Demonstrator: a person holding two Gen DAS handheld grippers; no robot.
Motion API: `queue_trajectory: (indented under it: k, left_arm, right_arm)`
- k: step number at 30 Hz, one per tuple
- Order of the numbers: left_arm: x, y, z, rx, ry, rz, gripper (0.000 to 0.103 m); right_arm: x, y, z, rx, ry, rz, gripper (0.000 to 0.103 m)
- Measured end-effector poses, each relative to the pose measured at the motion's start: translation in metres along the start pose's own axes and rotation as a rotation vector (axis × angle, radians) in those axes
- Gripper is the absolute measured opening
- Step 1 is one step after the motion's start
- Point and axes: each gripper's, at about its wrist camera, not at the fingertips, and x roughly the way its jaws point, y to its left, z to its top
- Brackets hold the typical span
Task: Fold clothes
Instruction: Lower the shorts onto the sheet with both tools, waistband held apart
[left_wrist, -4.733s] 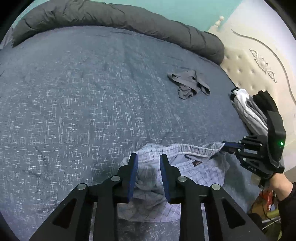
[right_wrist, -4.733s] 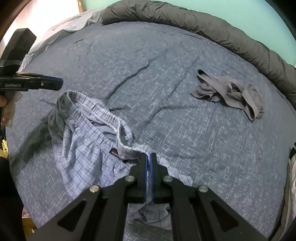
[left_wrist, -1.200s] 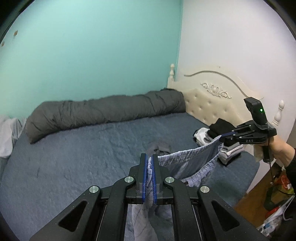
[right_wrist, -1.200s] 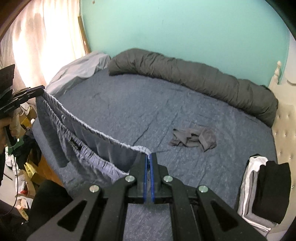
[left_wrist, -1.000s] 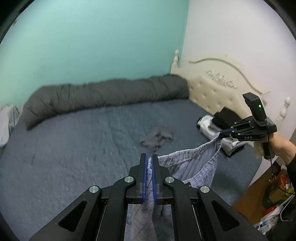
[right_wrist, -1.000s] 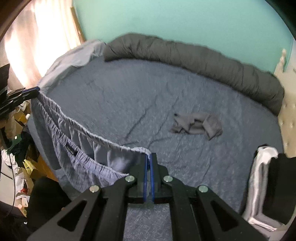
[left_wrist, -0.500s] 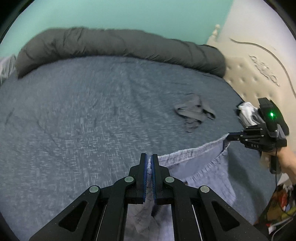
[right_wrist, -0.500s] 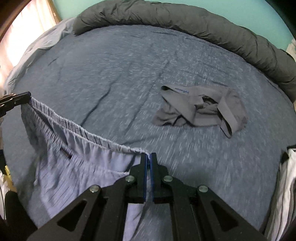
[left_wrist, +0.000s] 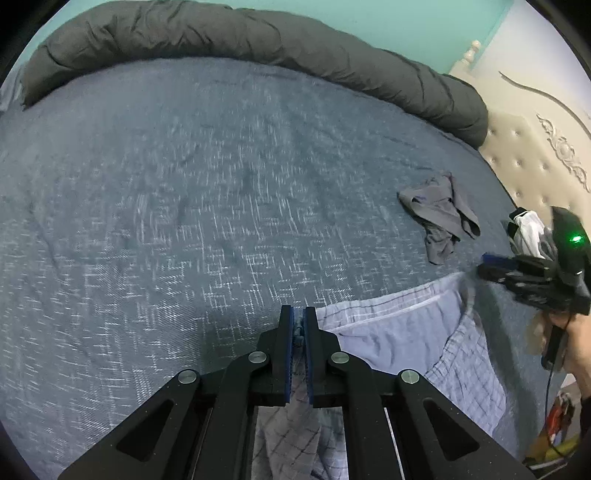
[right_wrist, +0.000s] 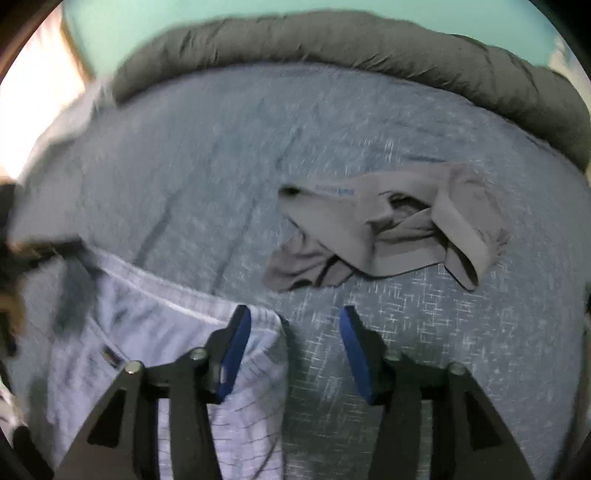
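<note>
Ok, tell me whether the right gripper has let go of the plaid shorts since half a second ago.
Yes. The right gripper now stands open beside the plaid shorts, nearer the grey underwear than before.

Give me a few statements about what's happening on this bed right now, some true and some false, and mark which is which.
1. The left gripper is shut on the checked shorts. True.
2. The right gripper is clamped on the shorts. False: its fingers stand wide apart, with the shorts' waistband lying beside the left one.
3. A grey garment lies crumpled on the blue bedspread, apart from the shorts. True.
4. The rolled dark duvet lies on top of the shorts. False: it runs along the far edge of the bed, well away from them.
5. The shorts hang in the air, clear of the bed. False: they lie spread on the bedspread.
</note>
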Motion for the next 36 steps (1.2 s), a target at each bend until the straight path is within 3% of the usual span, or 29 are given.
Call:
queue_trajectory:
  k: [3,5,6,13,17,22,25,31,36]
  left_arm:
    - [0.006,0.006,0.001,-0.023,0.0,-0.008,0.011]
    - [-0.004,0.009,0.003,-0.039,-0.021,-0.015,0.03]
    - [-0.009,0.01,0.002,-0.035,-0.028,-0.018,0.032]
    - [-0.024,0.007,-0.013,0.08,-0.004,0.011,0.033]
    - [-0.018,0.009,-0.025,0.094,0.024,0.001,0.033]
    - [-0.005,0.01,-0.03,0.096,0.04,0.004,0.033]
    - [-0.003,0.013,-0.031,0.093,0.041,0.002,0.033]
    - [-0.003,0.015,-0.033,0.094,0.035,0.005,0.033]
    - [0.001,0.012,-0.035,0.124,0.051,0.012,0.032]
  right_arm:
    - [-0.013,-0.001,-0.009,-0.008,-0.015,0.055,0.051]
    - [-0.014,0.008,-0.019,-0.064,0.015,0.064,0.051]
    - [-0.013,0.013,-0.024,-0.094,0.03,0.065,0.051]
    - [0.01,0.036,-0.045,-0.197,0.097,0.072,0.051]
    - [0.025,0.043,-0.047,-0.216,0.125,0.038,0.049]
    - [0.036,0.044,-0.049,-0.227,0.132,0.023,0.016]
    - [0.034,0.045,-0.048,-0.236,0.114,0.031,0.008]
    - [0.01,0.026,-0.037,-0.146,0.016,0.086,0.006]
    - [0.0,0.005,-0.03,-0.053,-0.015,0.095,0.006]
